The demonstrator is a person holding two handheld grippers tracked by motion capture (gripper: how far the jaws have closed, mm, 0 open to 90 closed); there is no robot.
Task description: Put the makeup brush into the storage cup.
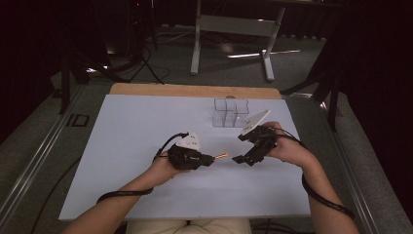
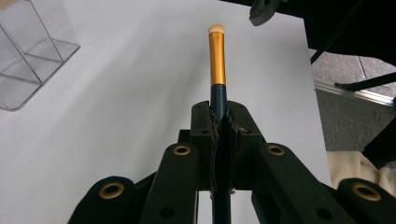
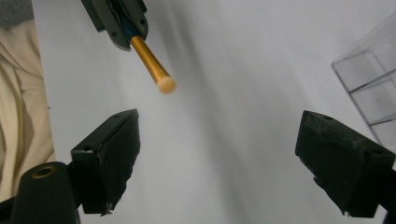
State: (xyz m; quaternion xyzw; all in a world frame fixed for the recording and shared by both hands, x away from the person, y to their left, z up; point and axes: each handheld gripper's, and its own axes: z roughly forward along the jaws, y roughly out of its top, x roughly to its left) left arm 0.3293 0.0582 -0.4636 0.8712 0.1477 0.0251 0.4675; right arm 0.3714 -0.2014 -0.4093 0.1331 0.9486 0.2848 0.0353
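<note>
A slim brush point(image 2: 217, 56) with a dark blue handle, a gold ferrule and a pale tip lies level in my left gripper point(image 2: 219, 114), whose jaws are shut on the handle. From above, the left gripper point(image 1: 209, 159) sits at the middle of the white table, and the brush point(image 1: 221, 156) pokes out of it toward the right. My right gripper point(image 1: 245, 160) faces that tip from a short way off. Its jaws stand wide open with nothing between them point(image 3: 219, 140). In the right gripper view the brush tip point(image 3: 166, 85) hangs just beyond and left of the gap.
A clear plastic organizer point(image 1: 230, 112) with several compartments stands behind the grippers, toward the table's back edge point(image 2: 28, 56) point(image 3: 369, 79). The white tabletop point(image 1: 131, 146) spreads bare to the left and front. Stand legs and cables lie on the floor beyond.
</note>
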